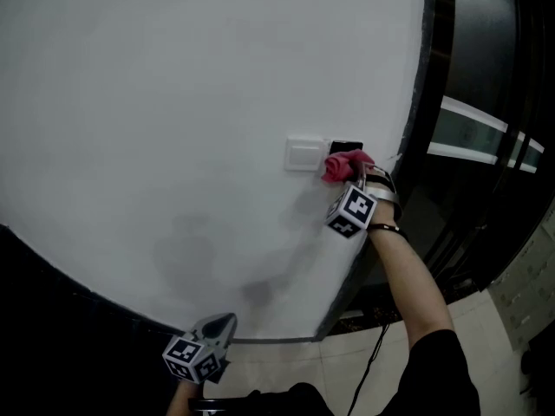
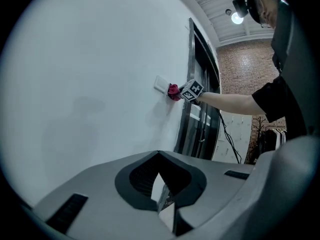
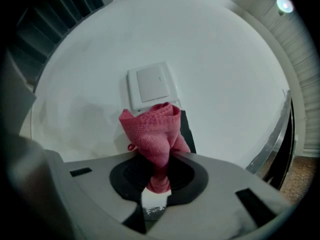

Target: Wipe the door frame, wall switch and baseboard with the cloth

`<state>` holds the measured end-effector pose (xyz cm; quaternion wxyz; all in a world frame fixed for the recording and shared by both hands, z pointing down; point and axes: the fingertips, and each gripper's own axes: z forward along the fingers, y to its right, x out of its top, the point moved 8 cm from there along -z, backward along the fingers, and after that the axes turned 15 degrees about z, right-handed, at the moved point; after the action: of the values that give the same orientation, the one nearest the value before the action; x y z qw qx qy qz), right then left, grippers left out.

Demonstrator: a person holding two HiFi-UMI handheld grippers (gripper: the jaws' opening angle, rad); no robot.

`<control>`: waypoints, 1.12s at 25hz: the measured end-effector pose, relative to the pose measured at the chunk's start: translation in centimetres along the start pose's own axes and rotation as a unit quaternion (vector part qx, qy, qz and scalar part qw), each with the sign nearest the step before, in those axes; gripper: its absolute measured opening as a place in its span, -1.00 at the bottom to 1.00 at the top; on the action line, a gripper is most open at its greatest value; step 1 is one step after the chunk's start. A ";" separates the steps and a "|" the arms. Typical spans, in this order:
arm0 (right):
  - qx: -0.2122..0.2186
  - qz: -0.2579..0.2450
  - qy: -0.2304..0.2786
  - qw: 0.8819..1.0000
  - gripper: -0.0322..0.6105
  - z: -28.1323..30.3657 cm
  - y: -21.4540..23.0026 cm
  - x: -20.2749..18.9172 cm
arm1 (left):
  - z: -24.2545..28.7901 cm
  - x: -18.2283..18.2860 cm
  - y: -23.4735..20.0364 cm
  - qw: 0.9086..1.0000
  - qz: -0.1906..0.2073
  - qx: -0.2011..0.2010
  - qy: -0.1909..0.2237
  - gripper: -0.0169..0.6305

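A pink cloth [image 1: 340, 165] is bunched in my right gripper [image 1: 349, 177], which is shut on it. The cloth presses the white wall just right of the white wall switch [image 1: 305, 154], over a small black plate [image 1: 346, 147]. In the right gripper view the cloth [image 3: 154, 129] rises from my gripper [image 3: 159, 170] and covers the switch's [image 3: 151, 84] lower edge. The dark door frame [image 1: 423, 102] runs down the wall's right edge. My left gripper [image 1: 218, 328] hangs low near the wall's foot; in its own view the left gripper [image 2: 161, 181] is shut and empty.
Glass door panels [image 1: 486, 137] with a pale band lie beyond the frame. Pale floor tiles [image 1: 347, 367] show at the bottom. A cable [image 1: 368, 367] hangs from the right arm. A thin grey baseboard line [image 1: 277, 340] meets the floor.
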<state>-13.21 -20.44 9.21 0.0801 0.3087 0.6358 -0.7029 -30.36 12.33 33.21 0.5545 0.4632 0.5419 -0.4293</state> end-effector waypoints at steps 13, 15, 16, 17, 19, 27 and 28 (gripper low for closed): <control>0.025 -0.013 -0.012 1.000 -0.73 0.2 -1.4 -1.0 | -0.7 0.2 0.5 1.000 0.009 0.007 -0.006 -0.97; 0.028 -0.021 -0.016 0.999 -0.73 0.1 -1.6 -1.1 | -1.0 0.3 0.6 1.000 0.007 0.008 -0.004 -0.97; 0.031 -0.026 -0.019 0.999 -0.73 0.2 -1.7 -1.2 | -1.1 0.4 0.7 1.000 0.008 0.008 -0.005 -0.97; 0.033 -0.031 -0.022 0.999 -0.73 0.3 -1.8 -1.4 | -1.3 0.5 0.7 1.000 0.009 0.010 -0.006 -0.97; 0.038 -0.040 -0.025 0.998 -0.73 0.4 -1.9 -1.7 | -1.5 0.4 0.7 1.000 0.010 0.013 -0.006 -0.97; -0.022 -0.007 0.024 0.999 -0.73 -0.9 3.3 1.3 | -1.8 -0.1 0.1 1.000 0.006 0.019 -0.009 -0.97; -0.029 -0.005 0.027 0.999 -0.73 -0.8 4.0 1.9 | -1.8 0.0 0.1 1.000 0.005 0.021 -0.008 -0.97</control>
<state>-12.42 -19.86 4.83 0.0687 0.3221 0.6593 -0.6759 -30.65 14.16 33.29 0.5513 0.4742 0.5257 -0.4414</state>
